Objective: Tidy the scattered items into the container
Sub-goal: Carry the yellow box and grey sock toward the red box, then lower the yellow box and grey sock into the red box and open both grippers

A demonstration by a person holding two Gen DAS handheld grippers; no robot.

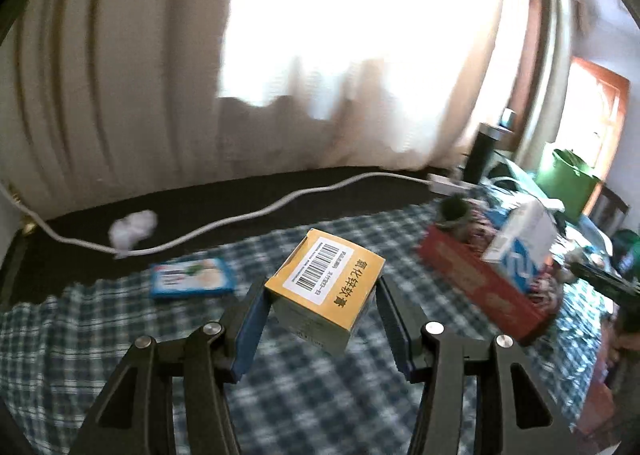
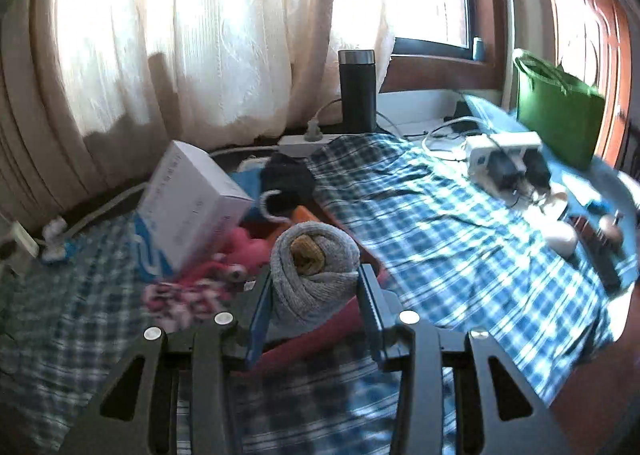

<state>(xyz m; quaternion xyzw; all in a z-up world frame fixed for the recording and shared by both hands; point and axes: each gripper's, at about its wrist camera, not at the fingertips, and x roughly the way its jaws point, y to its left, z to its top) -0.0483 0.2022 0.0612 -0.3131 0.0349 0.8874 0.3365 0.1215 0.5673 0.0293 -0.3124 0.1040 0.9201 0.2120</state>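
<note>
My left gripper (image 1: 320, 291) is shut on a small yellow carton (image 1: 326, 287) with a barcode label, held tilted above the checked cloth (image 1: 280, 395). The red container (image 1: 480, 287) lies to its right, with a white-and-blue box (image 1: 520, 243) leaning in it. In the right wrist view my right gripper (image 2: 316, 283) is shut on a rolled grey sock (image 2: 316, 275) with a yellow core, just over the near edge of the red container (image 2: 332, 329). Inside that container I see the white-and-blue box (image 2: 188, 207), a pink soft item (image 2: 244, 247) and a dark knitted item (image 2: 286, 185).
A flat blue packet (image 1: 192, 277), crumpled tissue (image 1: 132, 229) and a white cable (image 1: 240, 215) lie left of the carton. A black flask (image 2: 357, 87), a green bag (image 2: 556, 111) and a power strip with plugs (image 2: 504, 159) stand by the curtained window.
</note>
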